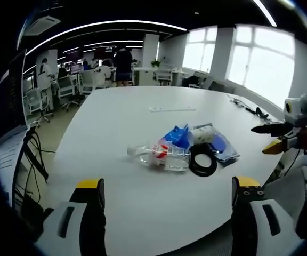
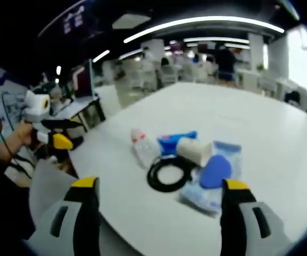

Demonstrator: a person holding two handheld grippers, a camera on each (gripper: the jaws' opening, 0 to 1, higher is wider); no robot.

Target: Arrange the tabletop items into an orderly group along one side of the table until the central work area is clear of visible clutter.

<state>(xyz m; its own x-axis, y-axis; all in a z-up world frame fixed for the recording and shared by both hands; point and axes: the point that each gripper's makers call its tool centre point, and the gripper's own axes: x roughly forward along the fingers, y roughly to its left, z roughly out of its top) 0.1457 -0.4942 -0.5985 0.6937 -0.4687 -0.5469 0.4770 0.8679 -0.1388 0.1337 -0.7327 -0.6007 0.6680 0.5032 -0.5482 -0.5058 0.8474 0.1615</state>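
A small heap of items lies on the white table (image 1: 116, 117): a clear plastic bottle (image 1: 156, 154) on its side, a blue packet (image 1: 177, 136), a white roll (image 1: 201, 134), a black ring (image 1: 202, 160) and a blue pouch in a clear bag (image 1: 224, 146). My left gripper (image 1: 168, 185) is open and empty, short of the heap at the near table edge. The right gripper view has the same bottle (image 2: 143, 146), packet (image 2: 176, 141), roll (image 2: 194, 151), ring (image 2: 168, 173) and pouch (image 2: 216, 170). My right gripper (image 2: 160, 186) is open and empty, just short of the ring.
A thin white strip (image 1: 172, 109) lies farther up the table, and dark cables (image 1: 249, 106) rest near its right edge. The right gripper (image 1: 276, 136) enters the left gripper view beyond the table edge. Office chairs (image 1: 36, 98), desks and people stand behind.
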